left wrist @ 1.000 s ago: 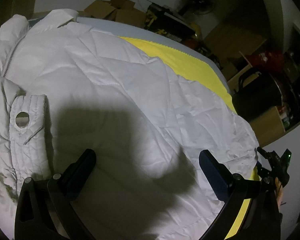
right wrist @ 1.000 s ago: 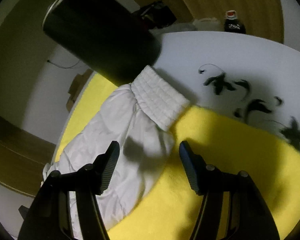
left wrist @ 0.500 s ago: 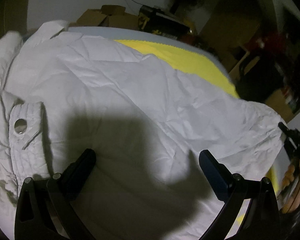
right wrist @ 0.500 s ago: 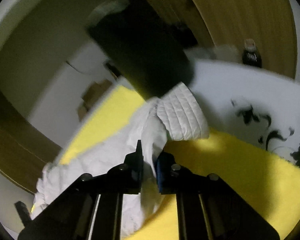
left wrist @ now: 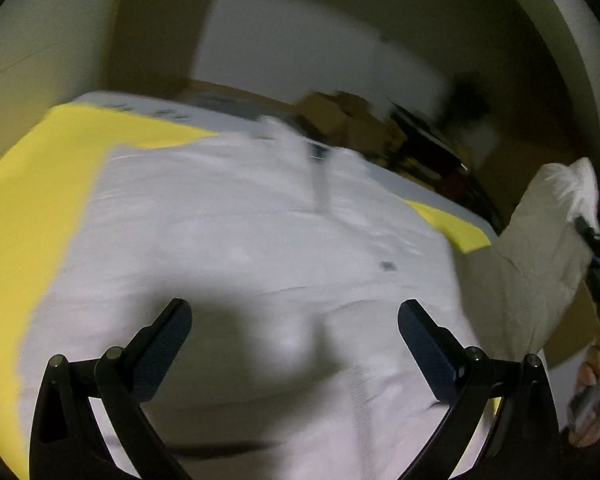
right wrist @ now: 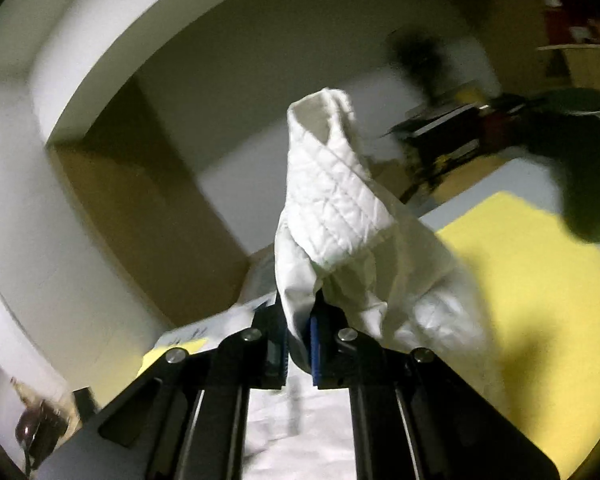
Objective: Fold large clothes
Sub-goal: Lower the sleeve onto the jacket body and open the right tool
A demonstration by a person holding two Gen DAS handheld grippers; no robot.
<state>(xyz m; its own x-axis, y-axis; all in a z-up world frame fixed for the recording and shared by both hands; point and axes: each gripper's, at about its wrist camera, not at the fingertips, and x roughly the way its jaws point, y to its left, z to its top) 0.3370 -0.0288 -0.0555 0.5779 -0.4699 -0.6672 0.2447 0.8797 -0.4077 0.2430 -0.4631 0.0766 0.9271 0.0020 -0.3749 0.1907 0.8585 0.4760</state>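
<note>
A white padded jacket lies spread on a yellow cloth over the bed. My left gripper hovers open above the jacket's body, nothing between its fingers. In the right wrist view my right gripper is shut on the jacket's sleeve, just below the quilted cuff, and holds it raised off the bed. The lifted sleeve also shows at the right edge of the left wrist view, with a hand under it.
Cardboard boxes and dark clutter stand beyond the bed's far side. A wooden panel rises against the wall behind. A dark bottle sits low at the left of the right wrist view. Yellow cloth lies bare to the right.
My right gripper closed on the sleeve near the cuff and lifted it off the bed. My left gripper swung across the jacket, staying open; the view now shows the collar side and far wall.
</note>
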